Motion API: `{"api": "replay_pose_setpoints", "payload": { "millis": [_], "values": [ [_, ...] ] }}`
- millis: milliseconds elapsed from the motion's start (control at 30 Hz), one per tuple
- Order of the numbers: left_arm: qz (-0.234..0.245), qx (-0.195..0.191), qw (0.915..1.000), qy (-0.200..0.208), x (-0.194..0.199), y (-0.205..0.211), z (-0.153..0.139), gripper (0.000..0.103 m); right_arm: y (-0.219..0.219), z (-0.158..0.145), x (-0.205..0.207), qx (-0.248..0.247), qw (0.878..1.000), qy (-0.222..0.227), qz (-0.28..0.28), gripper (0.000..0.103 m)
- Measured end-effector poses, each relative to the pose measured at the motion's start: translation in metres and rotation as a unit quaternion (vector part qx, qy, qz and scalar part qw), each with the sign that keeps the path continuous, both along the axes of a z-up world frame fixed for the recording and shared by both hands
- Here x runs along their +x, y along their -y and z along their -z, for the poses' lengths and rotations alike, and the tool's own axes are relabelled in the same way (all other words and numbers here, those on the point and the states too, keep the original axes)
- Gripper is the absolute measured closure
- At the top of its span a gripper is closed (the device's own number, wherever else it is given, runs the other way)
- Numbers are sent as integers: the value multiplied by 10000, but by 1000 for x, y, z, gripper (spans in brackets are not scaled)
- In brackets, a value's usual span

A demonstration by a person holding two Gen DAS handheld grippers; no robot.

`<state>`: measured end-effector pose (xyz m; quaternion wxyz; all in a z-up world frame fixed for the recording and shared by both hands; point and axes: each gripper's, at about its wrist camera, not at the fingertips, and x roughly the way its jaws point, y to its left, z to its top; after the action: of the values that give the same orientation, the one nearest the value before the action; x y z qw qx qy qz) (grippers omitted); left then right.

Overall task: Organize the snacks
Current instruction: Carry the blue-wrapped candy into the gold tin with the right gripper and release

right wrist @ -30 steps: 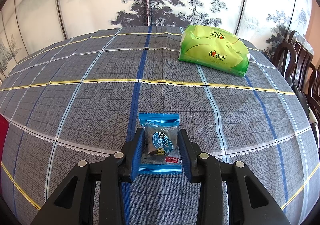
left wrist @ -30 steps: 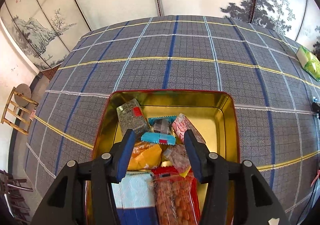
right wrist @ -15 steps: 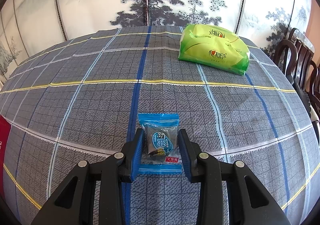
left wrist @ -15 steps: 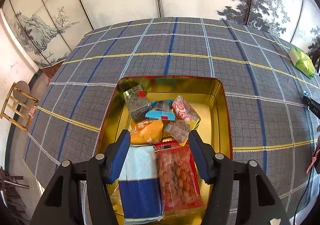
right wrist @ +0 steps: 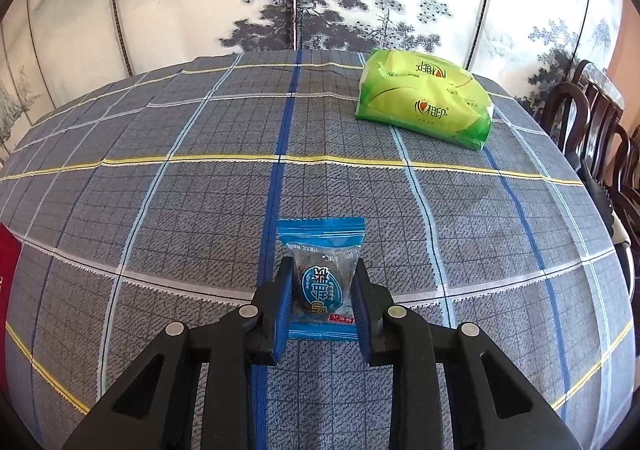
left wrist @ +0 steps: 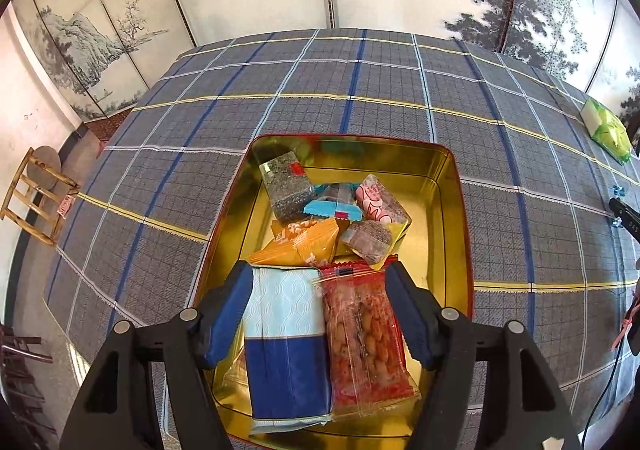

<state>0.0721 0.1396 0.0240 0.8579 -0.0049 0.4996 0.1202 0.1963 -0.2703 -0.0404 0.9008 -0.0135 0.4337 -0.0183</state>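
Two grippers are in use, one per wrist view. The left gripper (left wrist: pixel 316 290) hangs over a gold-lined tin (left wrist: pixel 452 218) with a red outer rim; its jaws are spread and opening, and they press on nothing, though a light-and-dark-blue packet (left wrist: pixel 286 342) and a red peanut packet (left wrist: pixel 366 334) lie side by side in the tin below the gap between the pads. Farther back in the tin lie an orange packet (left wrist: pixel 300 244), a speckled grey bar with a red label (left wrist: pixel 286 188), a pink wrapped sweet (left wrist: pixel 380 200), a brownish wrapped piece (left wrist: pixel 368 240) and a blue-edged wrapper (left wrist: pixel 332 210), heaped together and touching. The right gripper (right wrist: pixel 322 282) has its jaws drawn in against the sides of a blue-wrapped candy (right wrist: pixel 322 278), clamped on it just above or on the plaid tablecloth (right wrist: pixel 200 190); contact with the cloth cannot be determined. Only the left wrist view shows the tin's contents and a wooden stool (left wrist: pixel 36 194) on the floor beside the table. Only the right wrist view shows the gripped candy, dark wooden chairs (right wrist: pixel 592 130) at the table's right edge and the tin as a red sliver (right wrist: pixel 8 270) at the left edge. A green tissue pack (right wrist: pixel 426 98) near the table's far side appears in both views.
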Motion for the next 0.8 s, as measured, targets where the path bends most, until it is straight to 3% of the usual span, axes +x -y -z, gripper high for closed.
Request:
{"api": "replay_pose_setpoints", "payload": {
  "millis": [467, 800],
  "values": [
    [-216, -88, 9997, 97, -19, -17, -6, 32, -41, -36, -21, 418, 9980, 182, -435, 75],
    [-486, -135, 9987, 102, -33, -38, -5, 32, -135, -55, -39, 862, 9865, 170, -1381, 75]
  ]
}}
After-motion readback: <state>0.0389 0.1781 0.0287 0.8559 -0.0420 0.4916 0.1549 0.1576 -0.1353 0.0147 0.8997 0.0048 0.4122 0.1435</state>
